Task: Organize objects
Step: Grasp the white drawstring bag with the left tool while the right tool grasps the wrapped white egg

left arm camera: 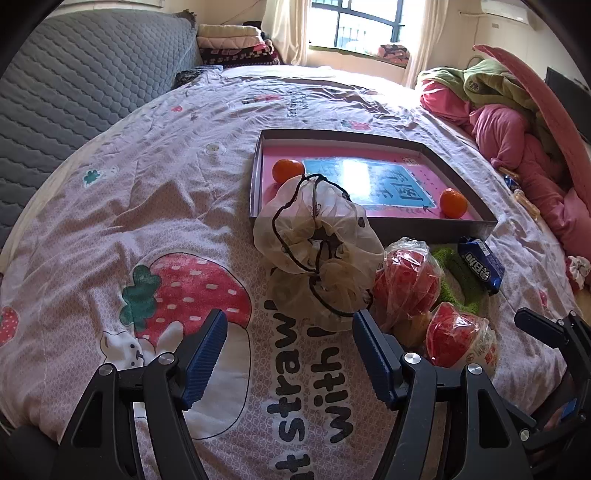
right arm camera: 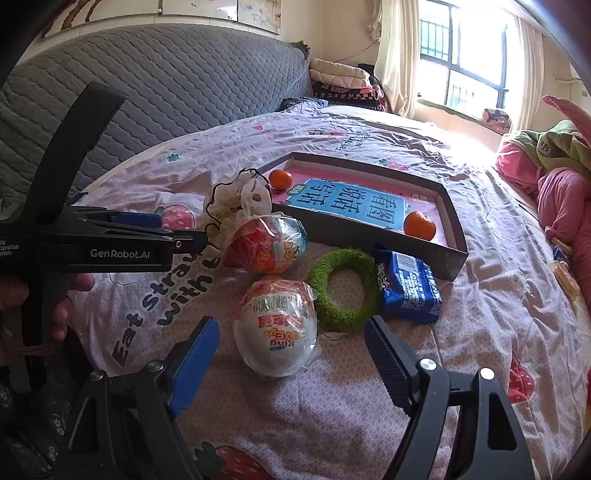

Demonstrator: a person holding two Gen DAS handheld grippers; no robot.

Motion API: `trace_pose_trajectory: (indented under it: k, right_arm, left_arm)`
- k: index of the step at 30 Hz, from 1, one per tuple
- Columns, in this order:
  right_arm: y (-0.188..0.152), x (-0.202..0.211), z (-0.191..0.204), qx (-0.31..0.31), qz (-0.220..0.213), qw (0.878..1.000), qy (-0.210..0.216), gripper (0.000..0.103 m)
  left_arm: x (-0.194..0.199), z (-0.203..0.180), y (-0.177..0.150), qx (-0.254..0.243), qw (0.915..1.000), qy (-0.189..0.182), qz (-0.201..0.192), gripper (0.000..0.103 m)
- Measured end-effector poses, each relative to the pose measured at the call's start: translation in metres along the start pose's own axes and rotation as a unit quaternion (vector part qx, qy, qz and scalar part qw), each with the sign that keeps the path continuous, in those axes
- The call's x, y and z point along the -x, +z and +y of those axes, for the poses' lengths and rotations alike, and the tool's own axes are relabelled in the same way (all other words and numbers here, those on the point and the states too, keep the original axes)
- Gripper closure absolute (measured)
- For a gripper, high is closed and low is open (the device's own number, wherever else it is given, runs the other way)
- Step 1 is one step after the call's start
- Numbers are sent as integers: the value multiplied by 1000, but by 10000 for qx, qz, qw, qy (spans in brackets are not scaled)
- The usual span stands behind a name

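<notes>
A shallow grey box (left arm camera: pixel 373 225) (right arm camera: pixel 369 236) with a pink and blue bottom lies on the bed and holds two oranges (left arm camera: pixel 287 170) (left arm camera: pixel 453 202) (right arm camera: pixel 419 225). In front of it lie a cream sheer scrunchie (left arm camera: pixel 317 251) (right arm camera: pixel 236 206), two wrapped egg toys (left arm camera: pixel 406 284) (right arm camera: pixel 277 328), a green ring (right arm camera: pixel 341 291) and a blue snack pack (left arm camera: pixel 480 266) (right arm camera: pixel 408 288). My left gripper (left arm camera: pixel 290 326) is open just short of the scrunchie. My right gripper (right arm camera: pixel 291 336) is open around the nearer egg toy without touching it.
A strawberry-print cover (left arm camera: pixel 147 221) spreads over the bed. A grey padded headboard (left arm camera: pixel 74 85) stands to the left. Pink and green bedding (left arm camera: pixel 509 122) is piled at the right edge. Folded blankets (left arm camera: pixel 236 44) and a window (left arm camera: pixel 354 22) are at the back.
</notes>
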State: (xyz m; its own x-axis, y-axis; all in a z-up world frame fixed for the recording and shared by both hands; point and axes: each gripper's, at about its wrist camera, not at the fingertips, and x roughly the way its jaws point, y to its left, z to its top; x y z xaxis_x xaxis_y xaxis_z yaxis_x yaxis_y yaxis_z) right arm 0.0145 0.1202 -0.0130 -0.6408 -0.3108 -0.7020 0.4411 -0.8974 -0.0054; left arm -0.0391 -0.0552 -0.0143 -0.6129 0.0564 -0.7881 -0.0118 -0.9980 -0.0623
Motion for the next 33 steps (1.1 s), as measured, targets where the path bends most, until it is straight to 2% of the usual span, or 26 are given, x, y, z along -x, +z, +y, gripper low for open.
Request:
trace_pose_trajectory:
  k: [13, 28, 33]
  right_arm:
    - [-2, -11, -1, -35, 144, 9999, -21, 23]
    - [-2, -24, 0, -2, 194, 9998, -58, 23]
    - [-2, -31, 2, 43, 251, 9997, -41, 23]
  left_arm:
    - [-12, 5, 0, 119, 9999, -28, 47, 31]
    - [-37, 14, 22, 252, 9997, 64, -22, 31]
    - [-50, 16, 29, 304, 9995, -13, 10, 31]
